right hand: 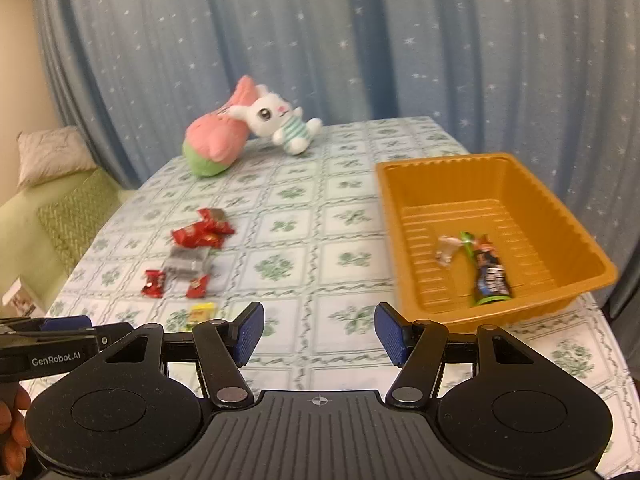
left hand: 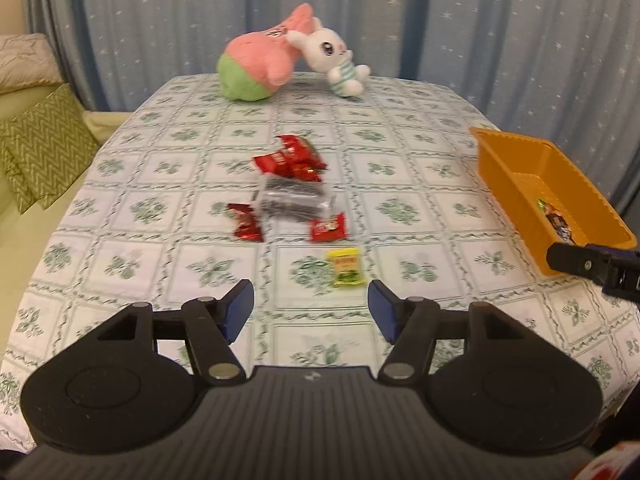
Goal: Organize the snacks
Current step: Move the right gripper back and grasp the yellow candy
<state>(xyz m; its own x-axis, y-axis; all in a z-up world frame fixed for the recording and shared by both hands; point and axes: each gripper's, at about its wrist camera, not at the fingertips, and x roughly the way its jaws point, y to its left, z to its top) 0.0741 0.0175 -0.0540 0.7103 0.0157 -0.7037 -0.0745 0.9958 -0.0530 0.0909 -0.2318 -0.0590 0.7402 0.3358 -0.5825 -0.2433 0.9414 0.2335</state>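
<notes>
Tablecloth (left hand: 168, 184) first: white cotton-looking stuff printed in a grid of squares, each with a green leafy sprig, draped over a table with rounded corners. Behind it hangs a blue curtain (left hand: 460, 24) in soft folds, speckled with little white stars. Off to the left there's a pale green couch or bed with a zigzag-knit green cushion (left hand: 44, 140) and a beige pillow (right hand: 52, 156).

At the far edge sit two plushies touching each other: a fuzzy pink and green one (left hand: 256, 64) and a white bunny (left hand: 336, 60) in a striped top.

Snacks are scattered mid-table. A cluster of crinkly red foil wrappers (left hand: 292, 158) lies right against a clear packet of something dark (left hand: 294, 198); two more red wrappers sit just nearer, one on the left (left hand: 246, 222) and one on the right (left hand: 329, 229). A small yellow packet (left hand: 346, 267) is closest to the left gripper (left hand: 311, 312).

The orange plastic bin (right hand: 400, 220), a ribbed rectangle with a scalloped rim, is on the right side of the table. Inside: a dark glossy wrapper (right hand: 492, 276) with a green end, and a small clear crumpled bit (right hand: 448, 250).

Both tools have black bodies and blue ridged pads. The left one hovers over the near cloth, jaws roughly half spread, nothing between them. The right gripper (right hand: 319, 334) is the same, half spread and empty, near the bin's front corner.
</notes>
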